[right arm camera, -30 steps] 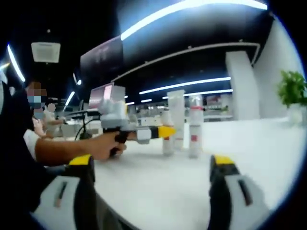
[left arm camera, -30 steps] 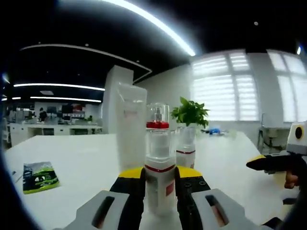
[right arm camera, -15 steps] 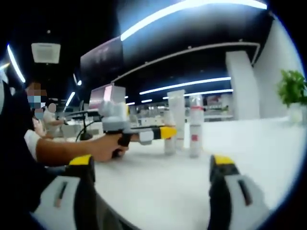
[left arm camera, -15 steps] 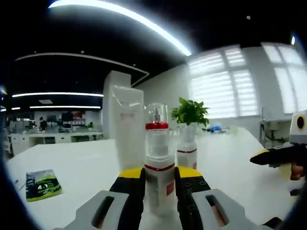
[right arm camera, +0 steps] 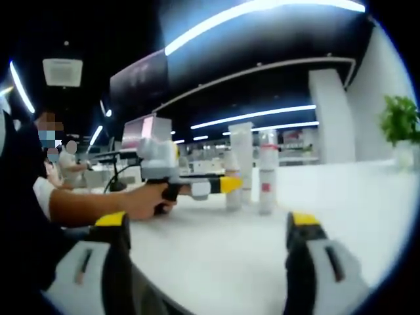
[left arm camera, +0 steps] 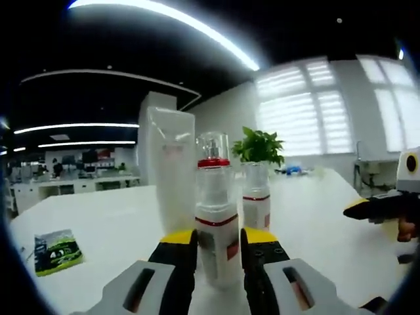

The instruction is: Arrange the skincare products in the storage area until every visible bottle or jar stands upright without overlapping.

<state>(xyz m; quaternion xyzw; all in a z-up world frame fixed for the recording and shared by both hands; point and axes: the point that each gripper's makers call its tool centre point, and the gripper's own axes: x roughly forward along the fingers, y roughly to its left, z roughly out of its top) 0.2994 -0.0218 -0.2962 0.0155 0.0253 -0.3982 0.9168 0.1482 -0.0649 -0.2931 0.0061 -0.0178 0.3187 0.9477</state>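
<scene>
A white bottle (left arm camera: 215, 220) with a red ring and a clear cap stands upright on the white table (left arm camera: 105, 220). My left gripper (left arm camera: 219, 236) is shut on its lower body, one yellow-tipped jaw pressing each side. Close behind it stand a tall white tube (left arm camera: 172, 170) on the left and a second red-ringed bottle (left arm camera: 256, 203) on the right. In the right gripper view the left gripper (right arm camera: 230, 184) reaches in from the left to the held bottle (right arm camera: 231, 200), with the tube (right arm camera: 241, 157) and the second bottle (right arm camera: 266, 172) beside it. My right gripper (right arm camera: 210, 226) is open and holds nothing; it also shows as the right gripper (left arm camera: 359, 209).
A potted plant (left arm camera: 259, 149) stands farther back on the table, seen too as the plant (right arm camera: 399, 121). A green packet (left arm camera: 56, 249) lies flat at the left. A person's forearm (right arm camera: 92, 205) holds the left gripper. Bare tabletop (right arm camera: 216, 256) lies ahead of my right jaws.
The left gripper has edged slightly forward with the bottle between its jaws, and its view has tilted a little. The right gripper has stayed still and open.
</scene>
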